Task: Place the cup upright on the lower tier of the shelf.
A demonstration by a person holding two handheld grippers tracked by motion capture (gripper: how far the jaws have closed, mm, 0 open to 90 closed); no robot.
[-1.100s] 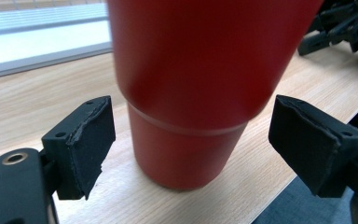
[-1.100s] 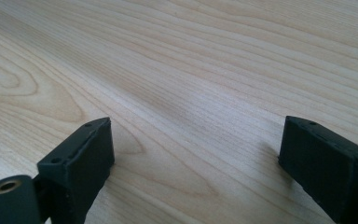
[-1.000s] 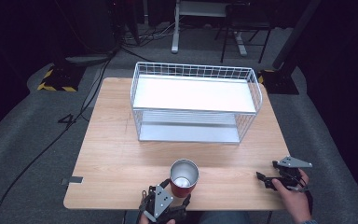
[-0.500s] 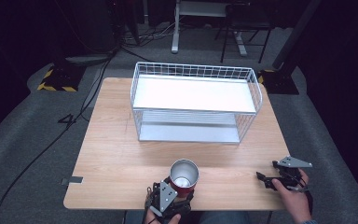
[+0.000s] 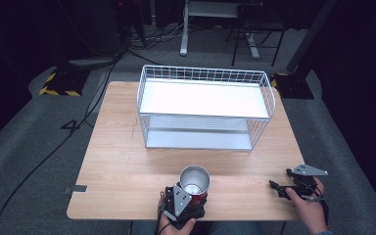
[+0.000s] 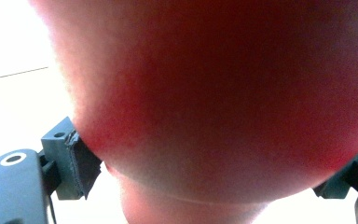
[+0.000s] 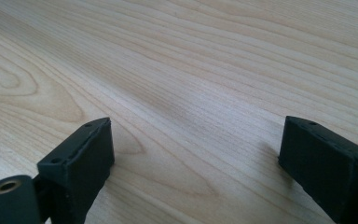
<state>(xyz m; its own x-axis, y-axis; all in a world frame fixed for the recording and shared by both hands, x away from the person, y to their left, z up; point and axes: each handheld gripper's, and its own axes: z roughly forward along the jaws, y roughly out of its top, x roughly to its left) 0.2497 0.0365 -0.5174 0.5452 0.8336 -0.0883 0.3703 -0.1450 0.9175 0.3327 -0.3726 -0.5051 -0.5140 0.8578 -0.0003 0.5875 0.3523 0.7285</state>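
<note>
A red cup (image 5: pixel 194 181) with a shiny metal inside stands upright near the table's front edge, a little right of centre. My left gripper (image 5: pixel 190 197) reaches it from the front, and its jaws close on the cup's lower wall. In the left gripper view the red cup (image 6: pixel 214 93) bulges large and blurred between the pads (image 6: pixel 81 161), which press against its sides. My right gripper (image 5: pixel 275 188) rests low at the front right of the table, open. Its jaws (image 7: pixel 196 154) stand wide apart over bare wood.
A white wire two-tier rack (image 5: pixel 205 98) stands across the back half of the wooden table (image 5: pixel 127 166), its open front facing me. Bare wood lies between the rack and the cup. Dark floor, cables and stands surround the table.
My left gripper has moved forward and to the right, up to the red cup, and its jaws now hold the cup's sides. The cup and the right gripper have stayed put.
</note>
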